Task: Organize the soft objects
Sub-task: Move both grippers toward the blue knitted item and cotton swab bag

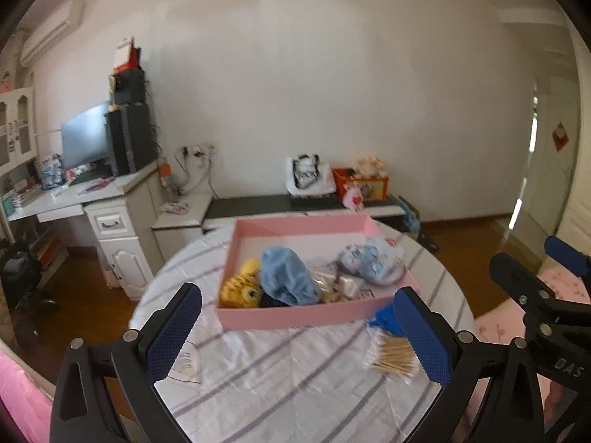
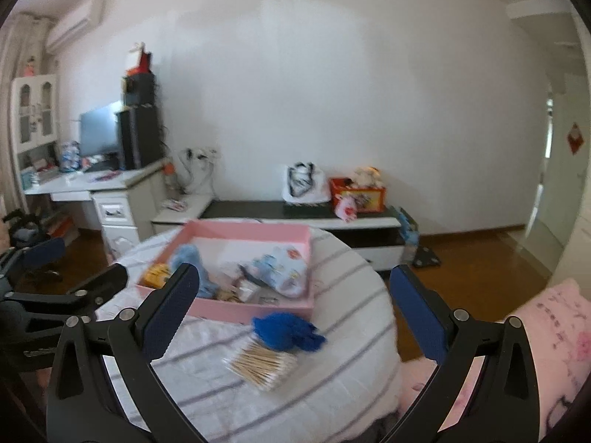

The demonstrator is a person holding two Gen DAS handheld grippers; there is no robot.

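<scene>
Since the pink tray [image 1: 295, 316] on the table [image 2: 332, 387] already has the yellow knit toy [image 1: 240, 288], light blue cloth [image 1: 286, 277] & patterned pouch [image 1: 373, 264] in it, looks like that's the collection spot imo. Dark blue fuzzy thing [image 2: 286, 330] sits outside, touching the cotton swab pack [image 2: 264, 363]. Left hand-held gripper [image 1: 299, 336] & right hand-held gripper [image 2: 295, 317] both hover w/ jaws wide apart, holding nothing, aimed at the tray.
</scene>
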